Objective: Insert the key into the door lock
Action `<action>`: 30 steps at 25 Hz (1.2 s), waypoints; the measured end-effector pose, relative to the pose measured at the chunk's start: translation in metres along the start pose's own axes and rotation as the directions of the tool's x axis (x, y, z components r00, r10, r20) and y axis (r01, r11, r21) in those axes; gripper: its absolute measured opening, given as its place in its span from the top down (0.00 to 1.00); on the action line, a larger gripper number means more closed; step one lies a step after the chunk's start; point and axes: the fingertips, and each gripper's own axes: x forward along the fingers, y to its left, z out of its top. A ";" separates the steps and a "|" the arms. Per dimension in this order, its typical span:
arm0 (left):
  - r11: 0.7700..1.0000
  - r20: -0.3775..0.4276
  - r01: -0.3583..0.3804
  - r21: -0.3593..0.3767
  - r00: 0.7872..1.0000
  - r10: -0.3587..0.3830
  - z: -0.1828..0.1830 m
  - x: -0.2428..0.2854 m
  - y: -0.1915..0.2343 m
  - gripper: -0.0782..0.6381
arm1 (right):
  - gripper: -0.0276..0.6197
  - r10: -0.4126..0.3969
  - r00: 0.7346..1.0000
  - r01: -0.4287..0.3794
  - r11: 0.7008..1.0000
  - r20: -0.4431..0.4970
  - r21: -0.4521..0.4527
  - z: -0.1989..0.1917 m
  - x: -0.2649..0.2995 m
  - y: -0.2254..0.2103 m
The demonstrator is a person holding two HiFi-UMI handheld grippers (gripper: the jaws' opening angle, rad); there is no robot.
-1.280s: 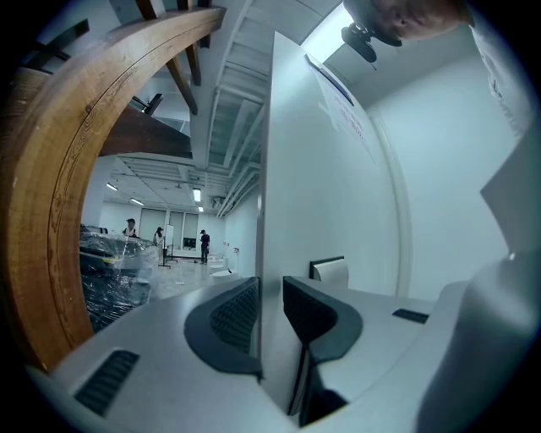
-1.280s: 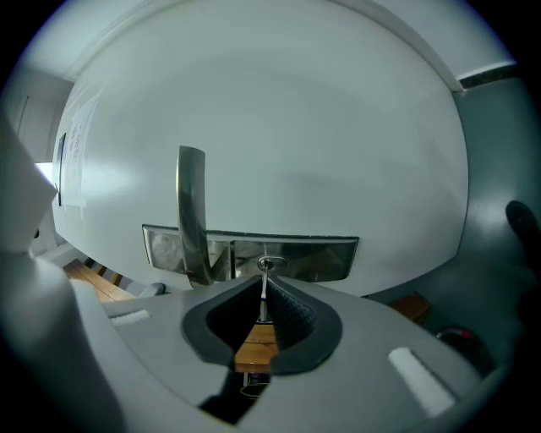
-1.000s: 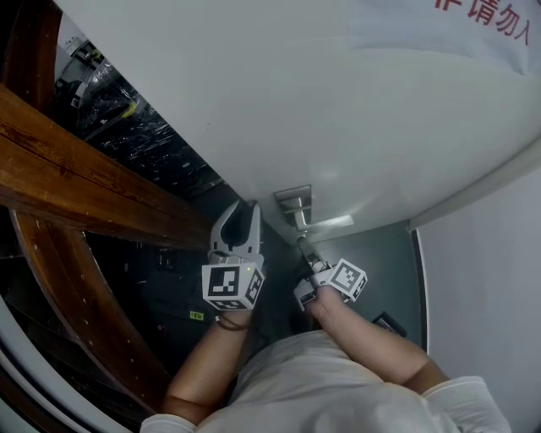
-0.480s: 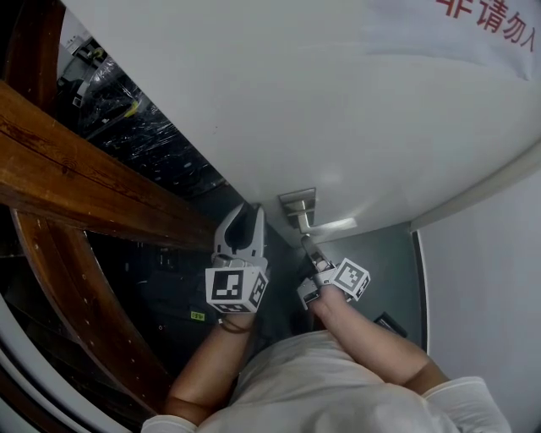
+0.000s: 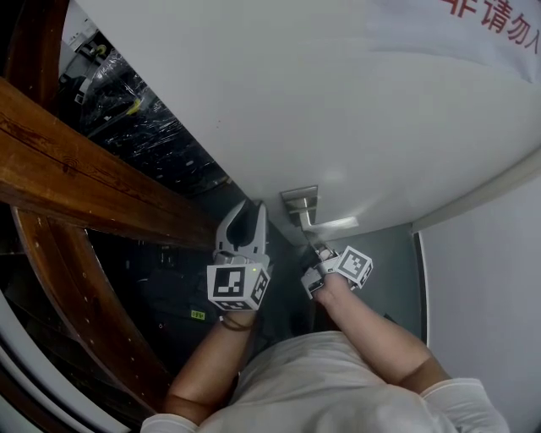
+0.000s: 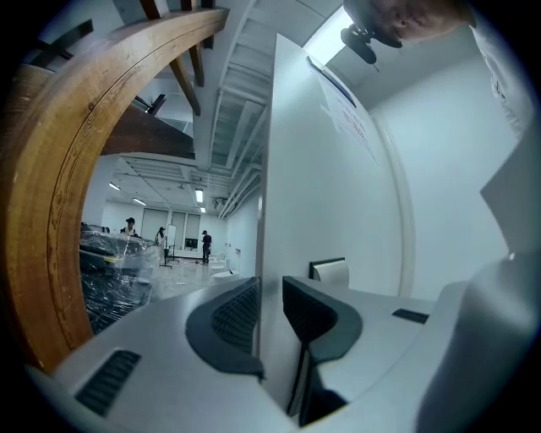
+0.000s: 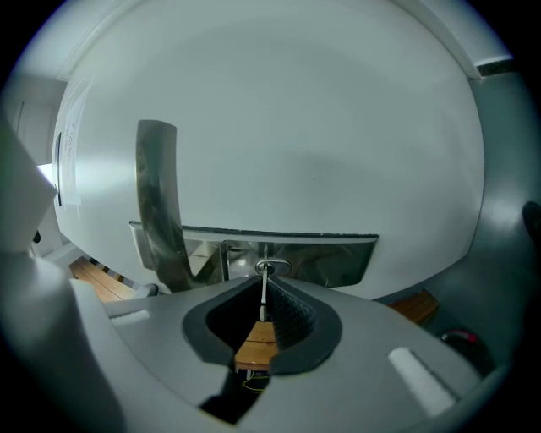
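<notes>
Metal key [image 7: 264, 279] pinched in right hand-held gripper [image 7: 265, 293], tip at lock [image 7: 272, 267]; left hand-held gripper [image 6: 270, 289] clamps door [image 6: 338, 186] edge.

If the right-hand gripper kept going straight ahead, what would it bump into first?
The key held in the right gripper would meet the shiny lock plate on the white door, about at its keyhole; depth is hard to judge.

We read red characters [image 5: 494, 15], 请勿入, on a white notice [image 5: 456, 38] at the door's [image 5: 338, 110] top right corner; the first character is cut off.
</notes>
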 end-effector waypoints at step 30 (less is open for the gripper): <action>0.998 0.005 0.052 0.019 0.999 -0.052 0.047 -0.113 -0.035 0.88 | 0.96 0.030 0.984 -0.170 0.482 -0.178 -0.859 -0.065 -0.074 0.209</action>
